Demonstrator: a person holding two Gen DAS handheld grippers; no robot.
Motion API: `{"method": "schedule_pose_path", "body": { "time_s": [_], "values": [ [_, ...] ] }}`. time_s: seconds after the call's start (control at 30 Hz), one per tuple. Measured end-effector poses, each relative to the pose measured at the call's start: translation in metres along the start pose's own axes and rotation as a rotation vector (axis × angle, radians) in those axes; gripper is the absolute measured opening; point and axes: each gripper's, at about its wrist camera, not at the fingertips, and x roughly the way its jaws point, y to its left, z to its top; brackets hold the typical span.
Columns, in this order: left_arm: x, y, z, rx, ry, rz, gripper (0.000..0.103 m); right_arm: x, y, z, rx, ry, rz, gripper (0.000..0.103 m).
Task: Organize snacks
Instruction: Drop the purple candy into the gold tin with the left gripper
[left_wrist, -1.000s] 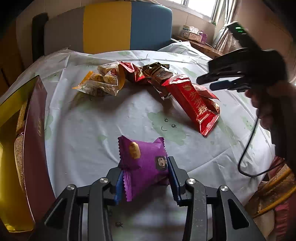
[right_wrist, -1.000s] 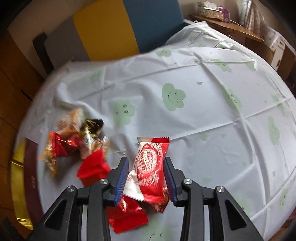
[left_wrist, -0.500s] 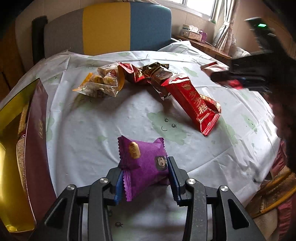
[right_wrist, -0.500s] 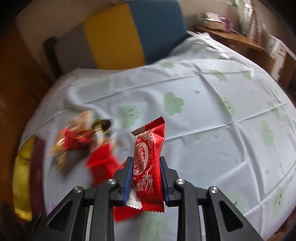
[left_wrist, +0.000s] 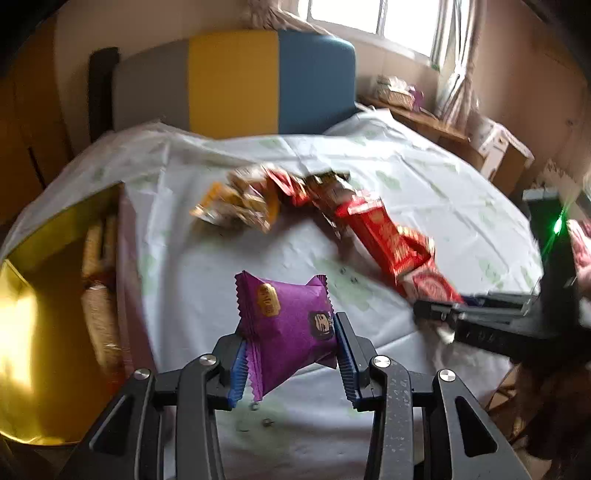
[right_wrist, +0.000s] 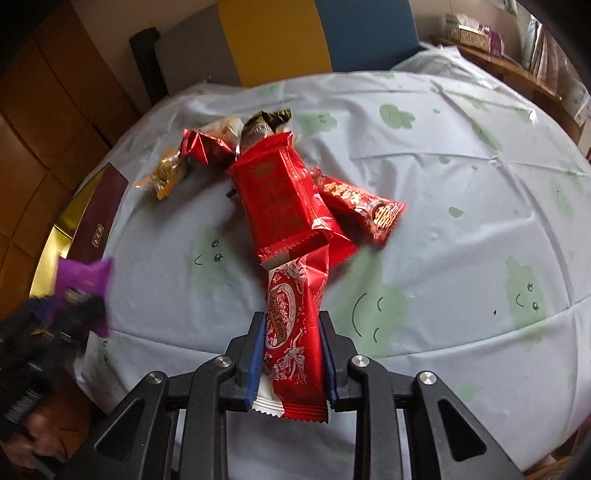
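Note:
My left gripper (left_wrist: 290, 356) is shut on a purple snack packet (left_wrist: 286, 325) and holds it above the table, right of the gold box (left_wrist: 40, 332). My right gripper (right_wrist: 293, 356) is shut on a red and white snack bar (right_wrist: 291, 332), held above the table's near edge. A pile of snacks lies on the cloth: a large red packet (right_wrist: 280, 199), a smaller red packet (right_wrist: 360, 205), a yellow packet (right_wrist: 166, 173) and a dark wrapper (right_wrist: 264, 122). The left gripper (right_wrist: 70, 306) with its purple packet shows blurred at the left of the right wrist view. The right gripper (left_wrist: 447, 314) shows at the right of the left wrist view.
A round table under a white cloth with green smiley prints (right_wrist: 461, 184). The open gold box with a maroon lid (right_wrist: 98, 221) stands at the table's left edge and holds wrapped biscuits (left_wrist: 99, 321). A grey, yellow and blue chair (left_wrist: 236, 81) stands behind the table.
The left gripper lifted the purple packet off the cloth, view now blurred. The right gripper swung its red bar lower and nearer, from beyond the pile to the table's near side.

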Motion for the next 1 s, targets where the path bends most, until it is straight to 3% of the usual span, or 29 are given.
{"method": "schedule_pose_path", "body": {
  "time_s": [0.17,0.5,0.73,0.9,1.0],
  "values": [
    [-0.029,0.022,0.009,-0.062,-0.06,0.035,0.042,0.0,0.002,-0.003,-0.026,-0.012,-0.008,0.028],
    [-0.053,0.086,0.003,-0.225,-0.08,0.144,0.042,0.002,0.006,-0.006,-0.05,-0.042,-0.032,0.028],
    [-0.054,0.162,-0.013,-0.517,-0.034,0.123,0.042,0.001,0.008,-0.007,-0.059,-0.057,-0.04,0.028],
    [-0.04,0.187,-0.029,-0.648,0.015,0.062,0.044,0.001,0.007,-0.008,-0.051,-0.062,-0.032,0.028],
    [-0.031,0.188,-0.033,-0.649,0.041,0.072,0.043,0.001,0.006,-0.008,-0.051,-0.062,-0.032,0.028]
  ]
}}
